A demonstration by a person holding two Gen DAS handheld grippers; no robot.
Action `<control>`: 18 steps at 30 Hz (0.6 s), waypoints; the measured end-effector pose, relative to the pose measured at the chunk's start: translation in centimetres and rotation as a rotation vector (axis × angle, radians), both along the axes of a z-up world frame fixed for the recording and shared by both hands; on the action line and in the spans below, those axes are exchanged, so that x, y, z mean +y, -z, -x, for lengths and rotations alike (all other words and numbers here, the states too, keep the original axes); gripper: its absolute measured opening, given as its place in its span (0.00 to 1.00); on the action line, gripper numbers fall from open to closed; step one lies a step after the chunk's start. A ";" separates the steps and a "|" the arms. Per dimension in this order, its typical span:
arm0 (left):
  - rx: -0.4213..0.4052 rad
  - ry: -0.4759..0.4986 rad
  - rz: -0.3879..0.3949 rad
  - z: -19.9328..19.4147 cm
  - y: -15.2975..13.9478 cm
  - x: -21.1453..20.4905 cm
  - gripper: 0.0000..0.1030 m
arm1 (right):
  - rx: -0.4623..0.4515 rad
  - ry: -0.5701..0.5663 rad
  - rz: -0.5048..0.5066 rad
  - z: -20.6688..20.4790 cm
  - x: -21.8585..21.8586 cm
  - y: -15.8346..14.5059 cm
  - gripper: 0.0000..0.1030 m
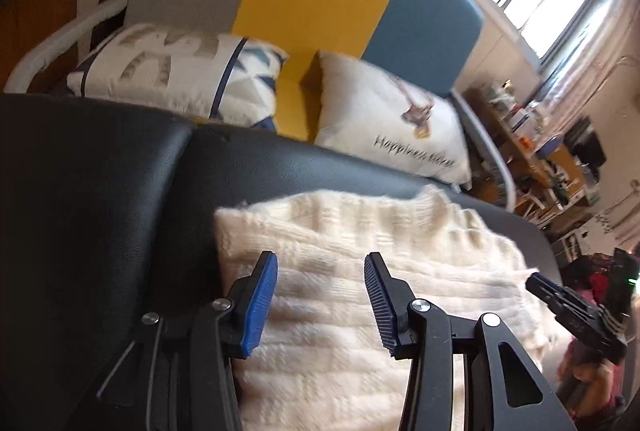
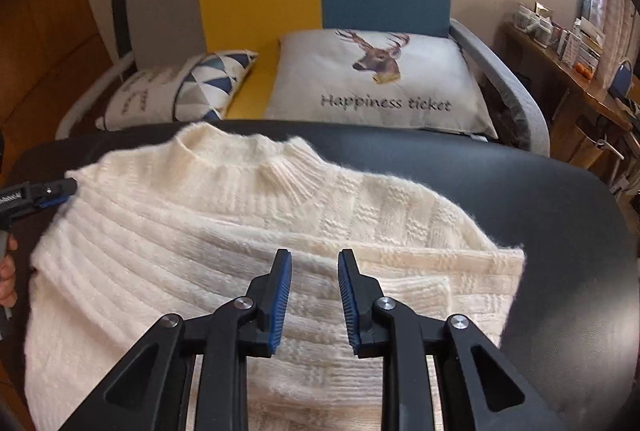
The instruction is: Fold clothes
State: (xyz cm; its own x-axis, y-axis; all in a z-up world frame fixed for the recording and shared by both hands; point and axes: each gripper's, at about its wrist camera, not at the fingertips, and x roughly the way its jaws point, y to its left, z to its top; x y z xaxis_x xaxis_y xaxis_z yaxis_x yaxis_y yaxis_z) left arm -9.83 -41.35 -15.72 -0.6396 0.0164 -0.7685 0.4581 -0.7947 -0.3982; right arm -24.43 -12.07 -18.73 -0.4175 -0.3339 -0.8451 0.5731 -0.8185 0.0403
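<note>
Plainly soft, light and floppy, the cream knit sweater (image 2: pixel 224 231) lies on the black padded surface (image 2: pixel 520 191), left gripper (image 1: pixel 320 295) half open, empty at its nine-o'clock edge, right gripper (image 2: pixel 314 295) narrow, empty above its middle; best pinched at the three-o'clock folded edge.

Sweater (image 2: pixel 224 231) is fuzzy ribbed knit, table (image 2: pixel 540 215) looks like grainy black leatherette, gripper pads (image 2: pixel 280 295) ridged blue rubber.
</note>
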 end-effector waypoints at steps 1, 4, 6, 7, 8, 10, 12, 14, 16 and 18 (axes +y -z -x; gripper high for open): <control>-0.015 -0.012 -0.020 0.3 0.7 -0.4 0.45 | -0.020 0.019 -0.020 0.4 0.3 1.0 0.22; -0.043 -0.025 -0.022 0.9 1.8 -0.5 0.44 | -0.020 0.040 0.003 0.5 1.1 1.7 0.22; -0.052 -0.016 0.017 0.9 1.7 0.2 0.44 | -0.009 0.045 0.037 0.3 1.7 1.5 0.22; -0.060 -0.011 0.041 0.9 1.4 0.7 0.44 | -0.015 0.047 0.050 0.0 1.9 1.0 0.22; -0.068 -0.005 0.066 0.8 1.1 1.2 0.44 | -0.016 0.044 0.065 -0.3 2.1 0.3 0.22; -0.029 0.004 0.078 -0.6 -0.3 2.1 0.44 | 0.023 -0.006 0.102 -2.1 2.7 -1.5 0.22; 0.028 0.013 0.080 -2.3 -2.0 3.0 0.45 | 0.042 -0.034 0.094 -4.0 3.3 -2.5 0.22; 0.065 0.026 0.092 -4.0 -3.2 4.0 0.45 | 0.020 -0.027 0.062 -4.8 3.9 -1.7 0.23; 0.006 0.043 0.102 -4.5 -1.9 4.8 0.45 | -0.006 -0.015 0.028 -5.4 4.5 -0.7 0.23; -0.065 0.059 0.103 -4.6 -0.1 5.5 0.45 | -0.058 0.009 0.008 -5.1 5.1 1.5 0.23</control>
